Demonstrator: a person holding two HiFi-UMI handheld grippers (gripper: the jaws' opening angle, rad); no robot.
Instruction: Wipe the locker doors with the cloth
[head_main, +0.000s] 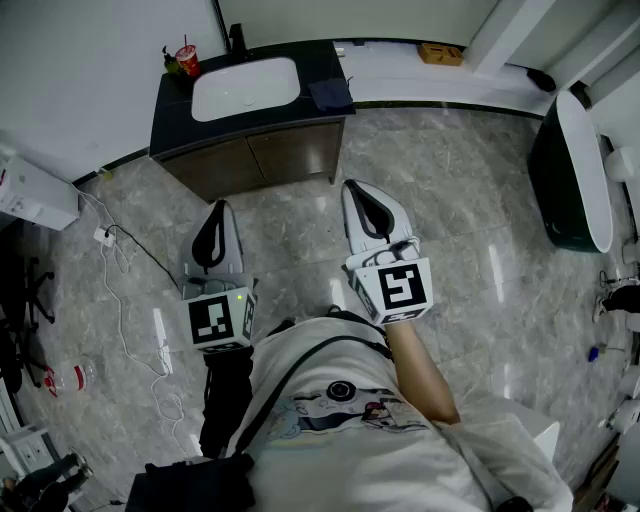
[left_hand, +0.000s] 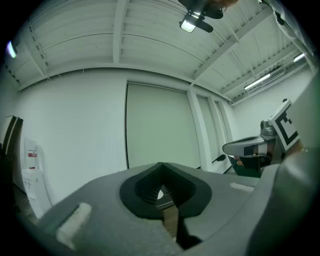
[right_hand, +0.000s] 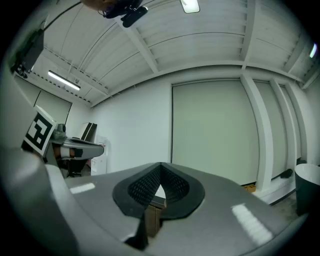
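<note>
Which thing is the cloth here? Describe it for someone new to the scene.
Against the far wall stands a dark vanity cabinet with a white basin in its top. The cloth lies on the counter right of the basin, at the cabinet's right end. It is dark, flat and squarish, unlike the upright red cup at the opposite corner.

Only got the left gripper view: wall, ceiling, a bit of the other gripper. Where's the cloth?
Observer: Head view shows a dark cloth lying on the vanity counter, just right of the sink.
Operator: Right gripper got anything in it?
Observer: No. Its own view shows the jaws together with nothing between them.
</note>
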